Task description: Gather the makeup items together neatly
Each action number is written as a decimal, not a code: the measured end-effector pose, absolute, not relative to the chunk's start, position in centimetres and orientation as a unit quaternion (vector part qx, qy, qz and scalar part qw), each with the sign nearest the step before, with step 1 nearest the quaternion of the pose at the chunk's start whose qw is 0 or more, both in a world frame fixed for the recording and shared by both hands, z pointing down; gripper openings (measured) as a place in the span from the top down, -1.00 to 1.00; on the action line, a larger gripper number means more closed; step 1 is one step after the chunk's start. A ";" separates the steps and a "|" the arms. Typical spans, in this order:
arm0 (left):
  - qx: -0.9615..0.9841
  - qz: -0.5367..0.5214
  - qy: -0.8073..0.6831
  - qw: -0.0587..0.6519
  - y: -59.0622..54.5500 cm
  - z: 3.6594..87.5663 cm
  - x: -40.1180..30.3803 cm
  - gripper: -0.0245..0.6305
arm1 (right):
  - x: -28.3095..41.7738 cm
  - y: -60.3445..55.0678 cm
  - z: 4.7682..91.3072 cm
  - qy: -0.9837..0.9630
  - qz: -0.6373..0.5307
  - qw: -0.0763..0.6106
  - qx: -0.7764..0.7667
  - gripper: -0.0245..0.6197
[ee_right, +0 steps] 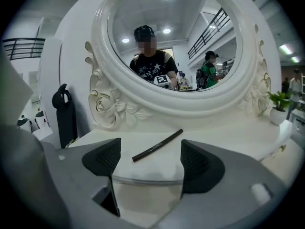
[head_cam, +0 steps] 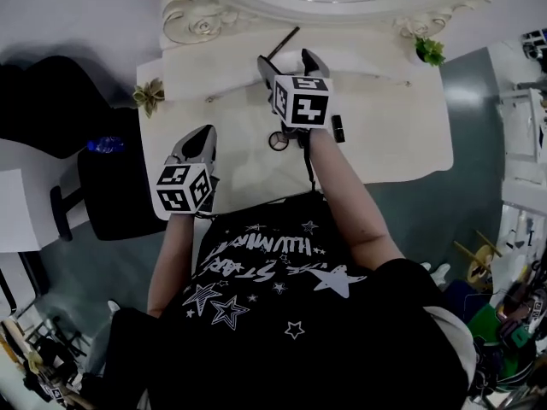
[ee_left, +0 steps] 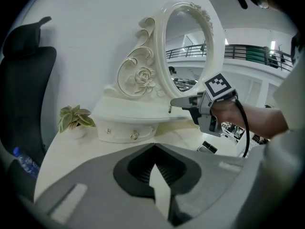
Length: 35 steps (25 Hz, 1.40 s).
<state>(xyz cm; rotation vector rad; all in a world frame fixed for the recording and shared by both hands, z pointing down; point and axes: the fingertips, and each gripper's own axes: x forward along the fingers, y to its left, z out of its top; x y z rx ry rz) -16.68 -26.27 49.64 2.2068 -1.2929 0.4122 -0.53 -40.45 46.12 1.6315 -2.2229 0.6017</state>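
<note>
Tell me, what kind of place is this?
It looks like a dressing-table corner, maybe inside a big open hall. You can see a fancy white mirror, a white vanity table, and a dark makeup pencil lying just below the mirror.

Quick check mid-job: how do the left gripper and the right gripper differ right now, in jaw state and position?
Jaws: the left gripper has its jaws together, while the right gripper has its jaws standing apart.
Position: the left gripper hangs over the front left part of the table, while the right gripper reaches to the raised shelf, lined up on the dark pencil lying there.
Both hold nothing.
</note>
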 end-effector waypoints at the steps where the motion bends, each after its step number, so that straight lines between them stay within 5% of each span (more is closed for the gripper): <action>1: 0.823 0.153 -0.473 0.276 -26.3 49.8 -17.0 0.92 | -1.1 -40.6 46.3 -0.772 0.210 0.160 0.579 -0.37; 11: 0.836 0.158 -0.437 0.291 -26.0 51.1 -20.2 0.92 | -2.6 -42.1 48.3 -0.692 0.218 0.197 0.659 -0.23; 35: 0.840 0.145 -0.425 0.305 -26.2 51.9 -21.5 0.92 | -0.2 -40.4 48.5 -0.651 0.230 0.221 0.688 0.55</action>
